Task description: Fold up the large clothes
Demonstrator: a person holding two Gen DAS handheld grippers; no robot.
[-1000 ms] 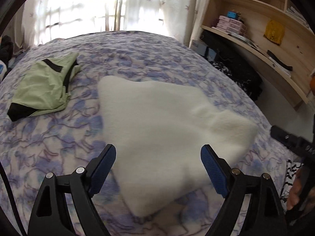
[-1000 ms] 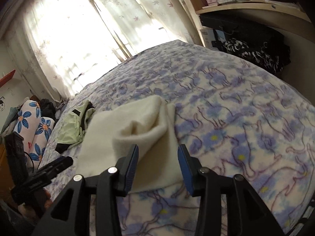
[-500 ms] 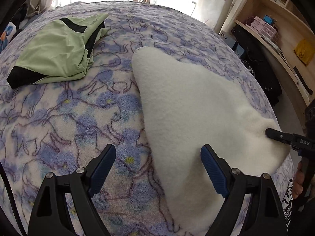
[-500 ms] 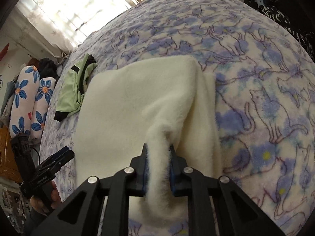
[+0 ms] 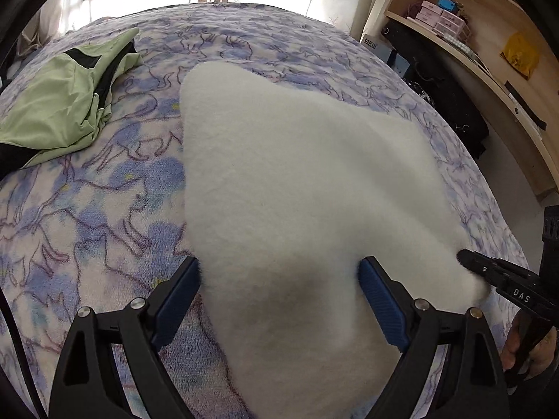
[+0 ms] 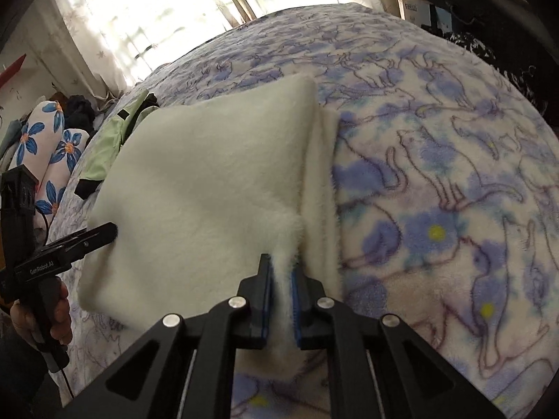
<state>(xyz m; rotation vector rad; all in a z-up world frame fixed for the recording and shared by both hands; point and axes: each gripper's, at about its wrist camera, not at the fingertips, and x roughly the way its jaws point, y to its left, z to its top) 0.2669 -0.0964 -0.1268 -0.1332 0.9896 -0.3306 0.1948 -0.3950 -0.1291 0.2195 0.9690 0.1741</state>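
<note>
A large cream fleece garment (image 5: 297,181) lies folded on the bed; it also shows in the right wrist view (image 6: 209,188). My left gripper (image 5: 279,300) is open, its blue pads on either side of the garment's near left edge. My right gripper (image 6: 282,293) is shut on the garment's near right corner, pinching the fleece between its pads. The right gripper's tip (image 5: 489,269) shows at the garment's right corner in the left wrist view. The left gripper (image 6: 87,237) shows at the garment's left edge in the right wrist view.
The bed has a purple-and-white cat-print blanket (image 5: 104,202). A green garment with black trim (image 5: 59,104) lies at its far left. Floral pillows (image 6: 45,146) sit beyond. Wooden shelves (image 5: 489,45) with boxes stand on the right. A curtained window is at the back.
My right gripper closed on the garment's near right corner and holds it. My left gripper moved in to straddle the near left edge, still open.
</note>
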